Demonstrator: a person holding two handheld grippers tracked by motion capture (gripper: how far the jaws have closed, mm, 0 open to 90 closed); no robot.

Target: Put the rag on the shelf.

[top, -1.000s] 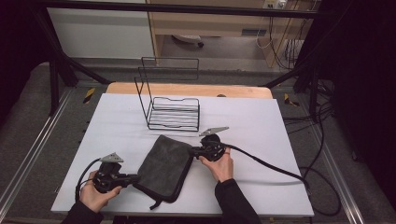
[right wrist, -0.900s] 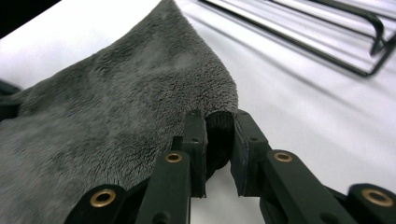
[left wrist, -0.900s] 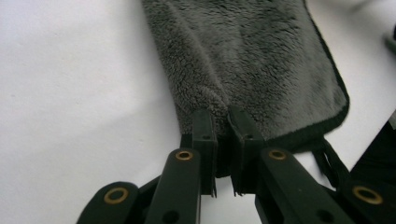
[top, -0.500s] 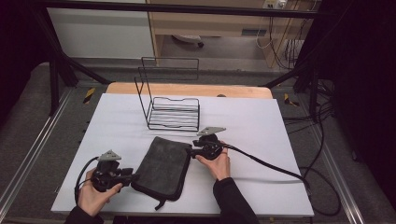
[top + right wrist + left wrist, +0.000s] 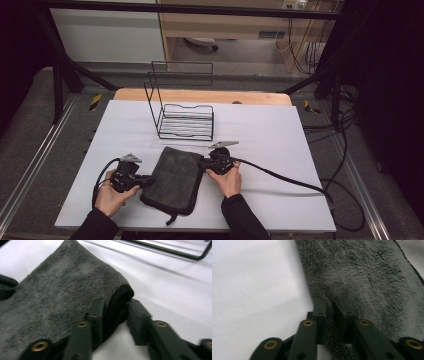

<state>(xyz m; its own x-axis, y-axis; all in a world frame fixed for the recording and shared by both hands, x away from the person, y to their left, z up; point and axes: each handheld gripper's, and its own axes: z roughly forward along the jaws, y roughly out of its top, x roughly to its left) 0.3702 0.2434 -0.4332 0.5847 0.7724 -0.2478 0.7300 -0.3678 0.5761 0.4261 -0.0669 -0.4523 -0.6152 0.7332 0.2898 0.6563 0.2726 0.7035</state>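
Partly folded, the grey towel (image 5: 175,177) lies on the white worktop (image 5: 280,140) between both grippers. The left gripper (image 5: 331,308) has just closed its fingers, pinching one edge; the right gripper (image 5: 113,312) likewise clamps the rolled corner. Folds hide the towel's underside.
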